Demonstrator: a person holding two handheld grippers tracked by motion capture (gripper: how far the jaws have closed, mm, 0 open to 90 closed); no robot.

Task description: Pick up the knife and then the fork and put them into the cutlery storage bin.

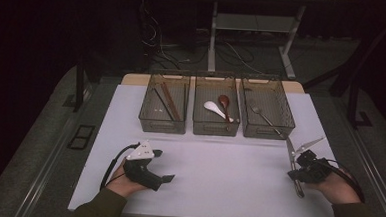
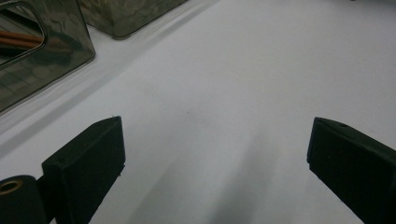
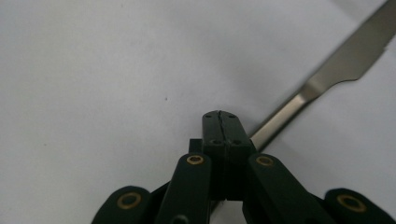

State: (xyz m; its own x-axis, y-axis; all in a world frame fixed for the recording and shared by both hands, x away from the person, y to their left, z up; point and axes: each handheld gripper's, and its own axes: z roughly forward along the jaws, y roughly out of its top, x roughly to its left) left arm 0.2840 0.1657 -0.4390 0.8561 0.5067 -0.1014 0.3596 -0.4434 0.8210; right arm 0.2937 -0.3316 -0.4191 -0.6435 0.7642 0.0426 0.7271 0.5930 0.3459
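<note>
A silver table knife (image 1: 290, 148) lies slanted on the white table (image 1: 218, 170) at the near right, its blade pointing toward the bins. My right gripper (image 1: 295, 170) is at the knife's middle, jaws shut. In the right gripper view the closed tips (image 3: 219, 117) sit over the knife (image 3: 336, 70), whose handle runs in under them. At the near left my left gripper (image 1: 163, 165) rests in a hand, wide open. In the left gripper view its jaws (image 2: 215, 163) have only bare table between them.
Three clear bins stand in a row at the back. The left bin (image 1: 162, 123) holds brown chopsticks (image 1: 170, 101). The middle bin (image 1: 215, 127) holds a white spoon (image 1: 213, 108) and a brown spoon (image 1: 224, 101). The right bin (image 1: 266, 131) holds a fork (image 1: 261, 114).
</note>
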